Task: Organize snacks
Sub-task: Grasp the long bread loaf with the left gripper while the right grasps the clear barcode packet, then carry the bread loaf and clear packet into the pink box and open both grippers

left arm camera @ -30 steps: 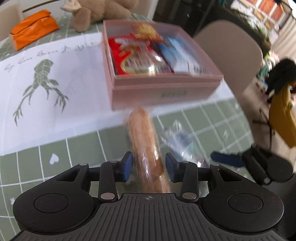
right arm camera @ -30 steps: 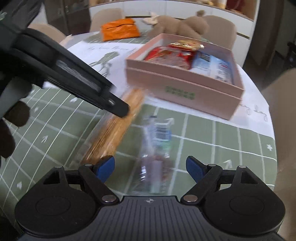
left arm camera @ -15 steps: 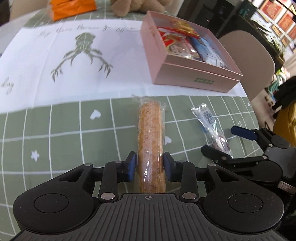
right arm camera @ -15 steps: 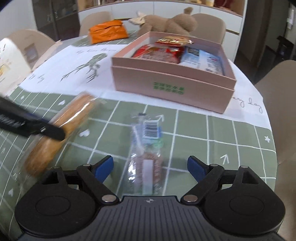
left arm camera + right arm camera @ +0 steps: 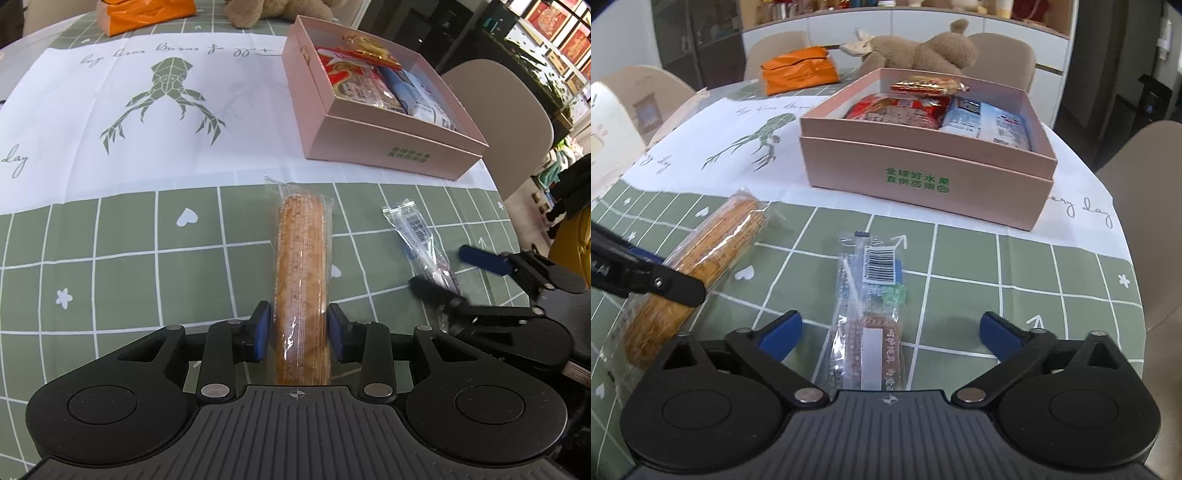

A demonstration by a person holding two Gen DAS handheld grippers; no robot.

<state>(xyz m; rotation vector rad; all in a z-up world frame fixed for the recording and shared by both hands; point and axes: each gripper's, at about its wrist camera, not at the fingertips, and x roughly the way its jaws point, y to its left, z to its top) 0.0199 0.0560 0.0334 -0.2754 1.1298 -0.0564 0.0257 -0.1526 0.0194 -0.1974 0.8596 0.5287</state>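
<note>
My left gripper (image 5: 299, 334) is shut on a long orange biscuit roll in clear wrap (image 5: 303, 266), which lies on the green checked tablecloth; the roll also shows in the right wrist view (image 5: 713, 251). My right gripper (image 5: 890, 332) is open, its fingers on either side of a small clear snack packet with a barcode (image 5: 871, 299); the packet also shows in the left wrist view (image 5: 417, 236). A pink box (image 5: 923, 177) behind holds several snack packs; it also shows in the left wrist view (image 5: 391, 147).
A white paper sheet with a green squid drawing (image 5: 147, 107) covers the table's far part. An orange bag (image 5: 798, 70) and a brown plush toy (image 5: 916, 48) lie at the back. Beige chairs (image 5: 1145, 206) ring the round table.
My left gripper has pulled back from the pink box with the biscuit roll, which now rests on the cloth. My right gripper has stayed open around the small packet.
</note>
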